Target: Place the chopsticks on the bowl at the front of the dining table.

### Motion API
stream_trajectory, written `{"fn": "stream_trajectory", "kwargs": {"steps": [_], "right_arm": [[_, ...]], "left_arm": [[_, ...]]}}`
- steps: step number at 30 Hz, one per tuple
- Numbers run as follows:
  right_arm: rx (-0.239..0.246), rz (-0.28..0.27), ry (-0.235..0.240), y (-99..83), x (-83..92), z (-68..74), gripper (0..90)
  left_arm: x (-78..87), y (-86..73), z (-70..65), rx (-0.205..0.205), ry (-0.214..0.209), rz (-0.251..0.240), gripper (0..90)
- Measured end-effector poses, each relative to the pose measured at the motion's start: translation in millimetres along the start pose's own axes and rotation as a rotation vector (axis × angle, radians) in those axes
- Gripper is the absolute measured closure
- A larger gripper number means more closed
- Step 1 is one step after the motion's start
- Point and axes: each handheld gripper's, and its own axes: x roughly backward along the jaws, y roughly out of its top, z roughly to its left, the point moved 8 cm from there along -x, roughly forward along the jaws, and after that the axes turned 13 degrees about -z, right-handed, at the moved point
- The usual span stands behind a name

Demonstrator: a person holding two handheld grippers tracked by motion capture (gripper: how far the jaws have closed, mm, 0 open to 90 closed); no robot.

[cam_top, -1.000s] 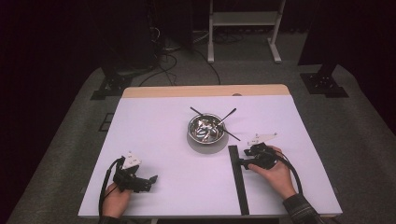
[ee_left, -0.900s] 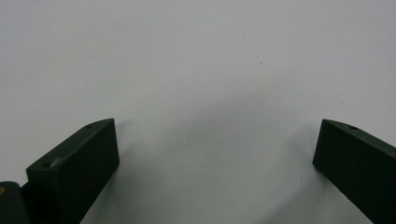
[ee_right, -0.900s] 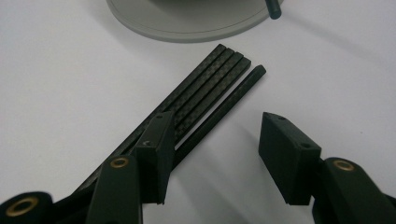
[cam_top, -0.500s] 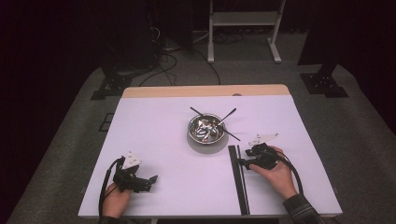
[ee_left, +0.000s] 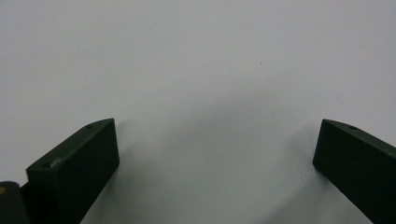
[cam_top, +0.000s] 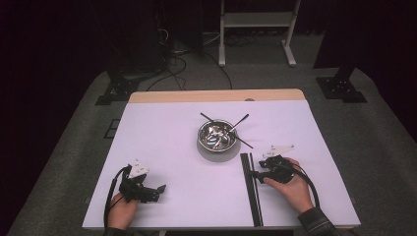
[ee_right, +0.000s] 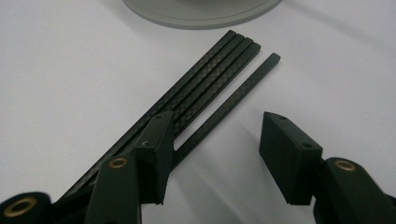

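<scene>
A steel bowl [cam_top: 215, 137] stands mid-table with thin black rods [cam_top: 240, 121] leaning out over its rim. Several long black rods [cam_top: 252, 189] lie side by side on the white table [cam_top: 162, 137], running from the bowl toward the front edge. My right gripper [cam_top: 255, 173] rests at their right side. In the right gripper view, the right gripper [ee_right: 217, 123] is open: its left jaw lies over the rod bundle [ee_right: 196, 88], and one rod [ee_right: 243, 88] lies slightly apart, running in under that jaw. My left gripper [cam_top: 160, 189] is open over bare table, as the left gripper view shows for the left gripper [ee_left: 215, 126].
The bowl's base [ee_right: 201, 11] sits just past the rod ends. A wooden strip [cam_top: 216, 95] edges the table's far side. Beyond it are a dark floor, cables [cam_top: 172, 54] and a white stand [cam_top: 255, 29].
A narrow gap has opened between the rightmost rod and the rest of the bundle. My right hand has barely shifted; the left hand has stayed still.
</scene>
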Motion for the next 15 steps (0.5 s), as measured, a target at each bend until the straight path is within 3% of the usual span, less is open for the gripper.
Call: {"fn": "stream_trajectory", "kwargs": {"steps": [15], "right_arm": [[0.005, 0.003, 0.009, -9.3, 12.0, 13.3, 43.5]], "left_arm": [[0.0, 0.0, 0.0, 0.0, 0.0, 0.0, 0.0]]}}
